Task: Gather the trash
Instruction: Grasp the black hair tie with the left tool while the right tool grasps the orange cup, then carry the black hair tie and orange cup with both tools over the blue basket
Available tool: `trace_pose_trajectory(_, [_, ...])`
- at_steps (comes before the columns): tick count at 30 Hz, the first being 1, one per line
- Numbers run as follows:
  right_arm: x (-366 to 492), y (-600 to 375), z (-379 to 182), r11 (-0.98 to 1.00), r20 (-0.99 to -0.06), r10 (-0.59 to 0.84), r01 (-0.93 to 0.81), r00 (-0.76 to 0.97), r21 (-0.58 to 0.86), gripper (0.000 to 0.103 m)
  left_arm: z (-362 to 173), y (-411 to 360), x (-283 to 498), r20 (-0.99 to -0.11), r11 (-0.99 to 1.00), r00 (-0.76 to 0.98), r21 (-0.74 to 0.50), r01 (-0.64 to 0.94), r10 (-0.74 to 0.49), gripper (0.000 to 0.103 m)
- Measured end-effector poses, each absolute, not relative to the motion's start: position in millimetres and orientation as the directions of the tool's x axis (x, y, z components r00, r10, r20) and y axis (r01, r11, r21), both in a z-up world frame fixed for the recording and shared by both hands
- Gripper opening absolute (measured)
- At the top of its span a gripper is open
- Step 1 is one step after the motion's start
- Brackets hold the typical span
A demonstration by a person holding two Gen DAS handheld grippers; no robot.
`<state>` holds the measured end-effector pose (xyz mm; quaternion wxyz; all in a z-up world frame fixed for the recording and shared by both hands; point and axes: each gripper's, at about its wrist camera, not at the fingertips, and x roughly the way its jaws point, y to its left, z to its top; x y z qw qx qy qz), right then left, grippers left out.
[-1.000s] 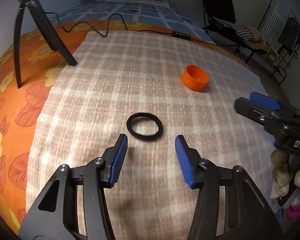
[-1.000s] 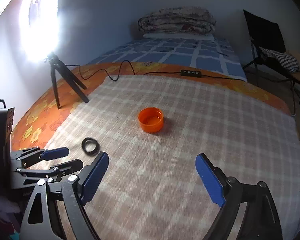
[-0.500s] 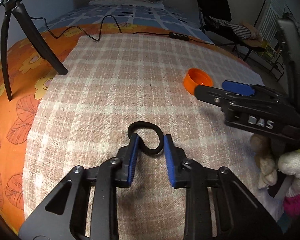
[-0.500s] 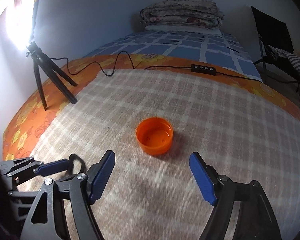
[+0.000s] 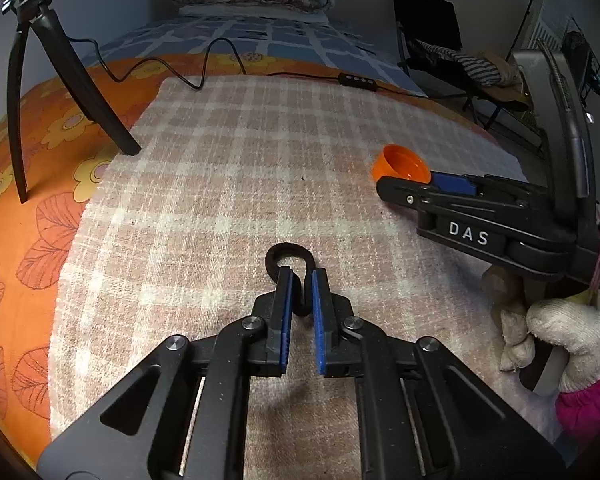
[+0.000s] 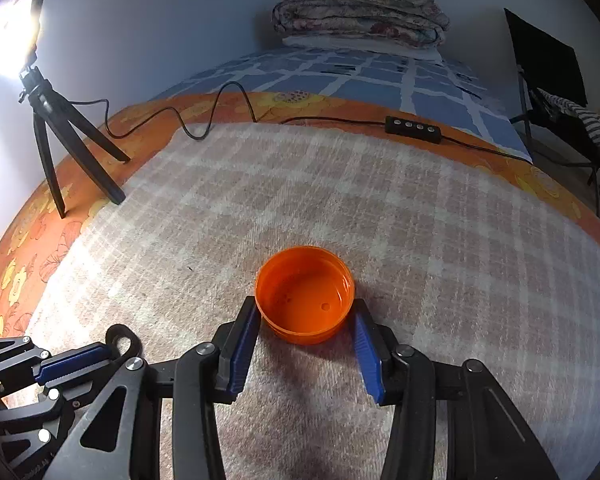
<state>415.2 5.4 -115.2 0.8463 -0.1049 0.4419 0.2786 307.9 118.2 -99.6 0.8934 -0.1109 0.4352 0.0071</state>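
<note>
While both grippers sit low over the checked blanket [image 6: 420, 216], two pickups run at once:

Left grip: left gripper [image 5: 301, 284] is pressed together on the black rubber ring [image 5: 288, 250], which is squashed into a loop poking out past the pads. Grip looks secure; lift straight up so the ring doesn't twist out.

Right grip: right gripper [image 6: 305, 330] has jaws closing, orange cap [image 6: 305, 294] between them. The pads look at or just beside the cap wall on both sides; I can't confirm firm contact. Judgement: finish closing before lifting, keep the pads low on the wall, since the cap is shallow and open side up and could pop out.

Ring location: near edge of blanket, middle-left.

Cap location: near edge of blanket, right of the ring, well apart from it.

Clearance: the grippers are side by side and close; the right one's body and a gloved hand [image 5: 556, 332] show at the right of the left wrist view. Raise them apart to avoid a knock.

Surroundings: tripod [image 6: 60, 136] at the blanket's far left corner, cable with inline controller [image 6: 412, 130] along the far edge, chair with clothes [image 6: 560, 96] far right. None block a lift.

Drop-off: no bin visible.
</note>
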Motion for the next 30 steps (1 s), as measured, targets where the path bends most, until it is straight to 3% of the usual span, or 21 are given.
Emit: trace_pose_trajectory(30, [285.7,-47.2,-41.0,0.754,-0.758,0.462,-0.654,0.461,0.062,0.047,-30.1,72.8,179.4,-0.726,0.975,0.68,-0.207,-0.079,-0.099,0.007])
